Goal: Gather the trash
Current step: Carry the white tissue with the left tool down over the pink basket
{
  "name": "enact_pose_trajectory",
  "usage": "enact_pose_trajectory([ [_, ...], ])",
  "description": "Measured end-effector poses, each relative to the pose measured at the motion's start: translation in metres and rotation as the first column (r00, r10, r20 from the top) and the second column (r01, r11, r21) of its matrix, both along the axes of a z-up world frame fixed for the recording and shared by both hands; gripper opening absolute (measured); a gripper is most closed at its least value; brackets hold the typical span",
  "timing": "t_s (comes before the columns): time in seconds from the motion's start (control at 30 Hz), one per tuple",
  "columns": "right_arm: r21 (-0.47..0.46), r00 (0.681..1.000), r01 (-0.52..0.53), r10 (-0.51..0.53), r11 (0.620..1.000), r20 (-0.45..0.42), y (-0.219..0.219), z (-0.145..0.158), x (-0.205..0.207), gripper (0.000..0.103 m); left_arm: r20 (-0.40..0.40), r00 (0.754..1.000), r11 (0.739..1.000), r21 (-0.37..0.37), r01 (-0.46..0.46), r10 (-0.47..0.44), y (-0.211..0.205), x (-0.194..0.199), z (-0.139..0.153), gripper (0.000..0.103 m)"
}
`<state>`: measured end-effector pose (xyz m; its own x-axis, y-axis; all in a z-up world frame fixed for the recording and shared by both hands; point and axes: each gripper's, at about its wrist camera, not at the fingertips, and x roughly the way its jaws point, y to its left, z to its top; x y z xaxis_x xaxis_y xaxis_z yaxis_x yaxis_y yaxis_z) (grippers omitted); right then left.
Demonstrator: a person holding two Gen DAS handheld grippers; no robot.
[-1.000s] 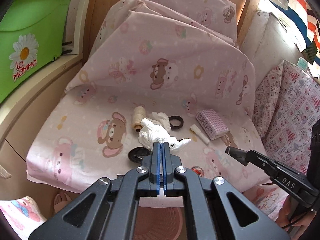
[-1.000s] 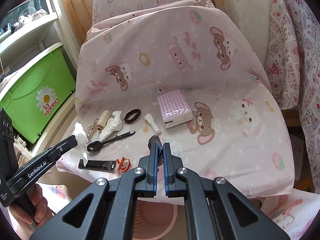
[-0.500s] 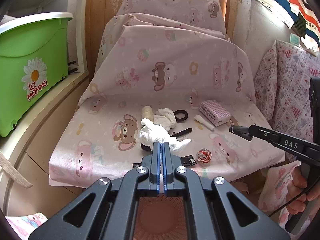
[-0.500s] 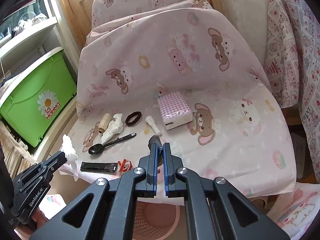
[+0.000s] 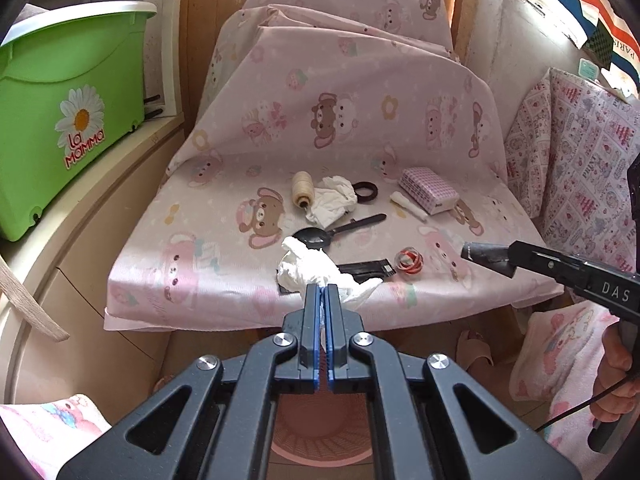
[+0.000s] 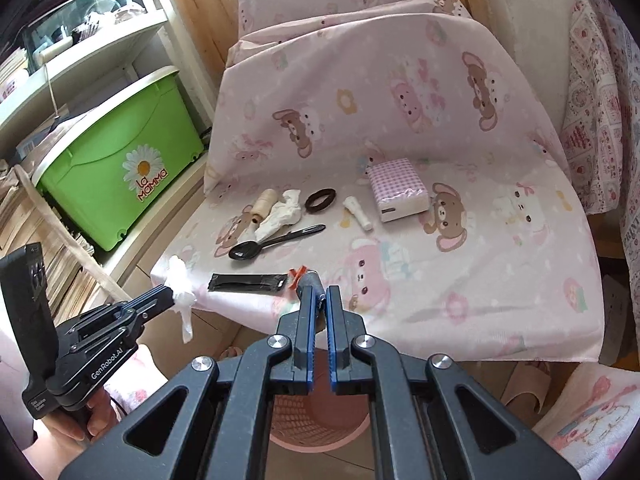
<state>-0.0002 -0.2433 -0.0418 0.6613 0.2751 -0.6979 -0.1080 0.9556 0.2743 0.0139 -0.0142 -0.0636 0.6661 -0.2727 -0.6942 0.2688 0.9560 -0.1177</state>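
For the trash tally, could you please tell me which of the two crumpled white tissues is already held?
The crumpled tissue clamped in the left gripper, off the cushion edge; the other tissue lies beside the thread spool.

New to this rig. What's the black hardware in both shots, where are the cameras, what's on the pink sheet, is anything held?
There is no robot here. A person holds a black two-finger tool in each hand, and each tool carries a fisheye camera looking along its fingers.

In the left wrist view, the left tool is shut on a crumpled white tissue. The right tool reaches in from the side.

In the right wrist view, the right tool is shut; whether it grips anything is unclear.

On the pink cartoon-print sheet lie a black plastic spoon, a flat black sachet, a second white tissue, a cream thread spool, a dark ring, a pink checked packet and a red-and-white scrap.

A pink basket sits below, likely for the trash.
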Motion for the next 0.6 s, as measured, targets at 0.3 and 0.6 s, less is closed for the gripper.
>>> enact_pose_trajectory([
  [0.3,-0.096,0.984,-0.167,0.159,0.981,-0.084,0.053,-0.016,-0.022,0.006,-0.270,0.946,0.983,-0.084,0.163,-0.180,-0.016,0.007,-0.012,0.002],
  [0.6,-0.134,0.958,-0.148,0.109,0.980,-0.266,0.065,-0.082,-0.006,0.006,-0.463,0.882,0.995,0.012,0.103,-0.086,-0.016,0.016,-0.076,0.002],
])
